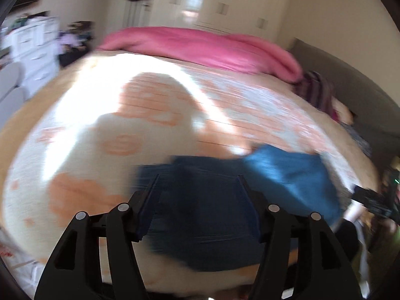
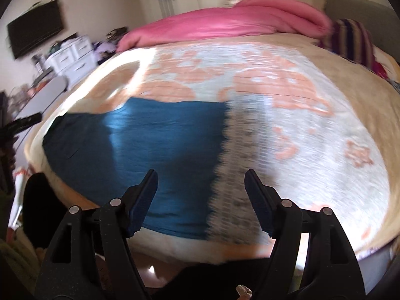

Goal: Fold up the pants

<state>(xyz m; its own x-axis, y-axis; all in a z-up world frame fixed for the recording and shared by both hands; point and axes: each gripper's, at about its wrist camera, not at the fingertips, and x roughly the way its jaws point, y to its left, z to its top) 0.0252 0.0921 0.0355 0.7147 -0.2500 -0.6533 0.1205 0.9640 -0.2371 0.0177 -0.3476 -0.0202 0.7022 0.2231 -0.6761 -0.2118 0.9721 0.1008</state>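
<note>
The blue pants (image 2: 150, 140) lie flat on the flowered bedspread (image 2: 312, 130), near the bed's front edge. My right gripper (image 2: 201, 172) hovers open over their right edge, with nothing between its fingers. A blurred grey mottled band (image 2: 240, 165) runs along that edge. In the left wrist view the pants (image 1: 287, 175) look darker under my left gripper (image 1: 198, 178). Its jaws stand apart above the cloth and pinch nothing. The picture is smeared by motion. A black object (image 1: 370, 200) at the right edge looks like the other gripper.
A pink duvet (image 2: 225, 22) is heaped along the far side of the bed, with a striped pillow (image 2: 352, 40) by the grey headboard (image 2: 362, 7). A white dresser (image 2: 72, 52) and a wall TV (image 2: 35, 32) stand to the left.
</note>
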